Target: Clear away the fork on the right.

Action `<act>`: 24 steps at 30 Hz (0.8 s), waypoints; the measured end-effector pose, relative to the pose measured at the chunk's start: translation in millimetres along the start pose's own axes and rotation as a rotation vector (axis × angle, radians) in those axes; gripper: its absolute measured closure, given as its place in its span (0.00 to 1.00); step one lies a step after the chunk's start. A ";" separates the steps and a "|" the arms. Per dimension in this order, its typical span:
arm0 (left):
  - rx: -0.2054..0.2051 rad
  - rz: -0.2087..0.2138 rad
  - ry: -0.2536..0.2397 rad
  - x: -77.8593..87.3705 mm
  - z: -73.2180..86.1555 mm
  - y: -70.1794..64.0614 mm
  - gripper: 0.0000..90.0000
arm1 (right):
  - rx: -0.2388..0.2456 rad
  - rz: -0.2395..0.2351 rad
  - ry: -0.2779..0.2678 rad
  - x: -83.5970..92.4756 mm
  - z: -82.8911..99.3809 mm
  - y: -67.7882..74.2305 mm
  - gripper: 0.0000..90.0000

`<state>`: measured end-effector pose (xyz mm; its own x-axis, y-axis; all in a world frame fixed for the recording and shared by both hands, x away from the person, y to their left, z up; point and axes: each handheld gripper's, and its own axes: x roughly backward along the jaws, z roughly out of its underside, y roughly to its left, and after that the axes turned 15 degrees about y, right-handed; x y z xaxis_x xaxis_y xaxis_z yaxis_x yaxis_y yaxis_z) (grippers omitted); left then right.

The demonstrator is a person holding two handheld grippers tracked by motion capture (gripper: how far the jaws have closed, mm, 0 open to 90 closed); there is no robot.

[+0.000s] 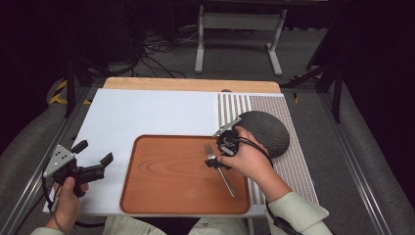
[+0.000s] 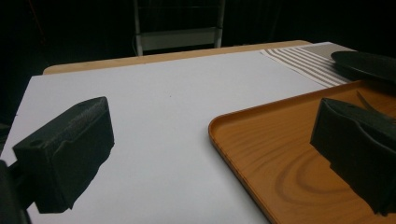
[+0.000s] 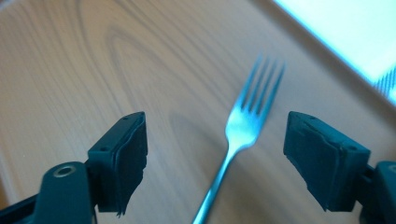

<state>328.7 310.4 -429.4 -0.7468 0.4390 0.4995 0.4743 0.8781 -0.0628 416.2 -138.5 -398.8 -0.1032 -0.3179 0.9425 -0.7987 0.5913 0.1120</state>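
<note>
Right tongs [image 1: 214,157] poised over the fork [image 1: 219,169], jaws spread wide, one to each side of the fork's neck with clear gaps between pads and metal; the right gripper view shows the fork [image 3: 243,128] lying free between them. The fork rests flat on the wooden tray [image 1: 161,181], in the tray's right part, tines pointing away from the person and handle running back toward the near right corner. The tray lies on the white bench [image 1: 142,112]. Beyond the right hand, a dark domed object [image 1: 266,129] (its nature cannot be told) sits on a striped mat [image 1: 293,166] beside the tray. Left tongs [image 1: 93,154] held above the bench left of the tray, jaws spread, nothing between them; its own view shows the tray's rim [image 2: 219,135].
</note>
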 end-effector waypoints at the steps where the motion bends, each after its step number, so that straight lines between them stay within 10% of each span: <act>1: 0.001 -0.001 -0.002 -0.1 0.0 0.0 0.00 | 0.031 0.006 -0.013 0.3 -1.5 0.3 0.25; 8: 0.000 0.000 -0.003 0.2 0.0 0.3 0.00 | 0.125 0.003 -0.085 -6.1 -11.6 1.4 0.30; 24: -0.001 -0.001 -0.006 0.4 0.1 1.2 0.00 | 0.258 0.043 -0.105 -35.3 -23.5 -13.2 0.87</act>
<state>328.9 311.6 -429.3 -0.7504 0.4390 0.4941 0.4737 0.8786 -0.0613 444.3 -117.6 -426.2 -0.1905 -0.3792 0.9055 -0.9152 0.4023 -0.0240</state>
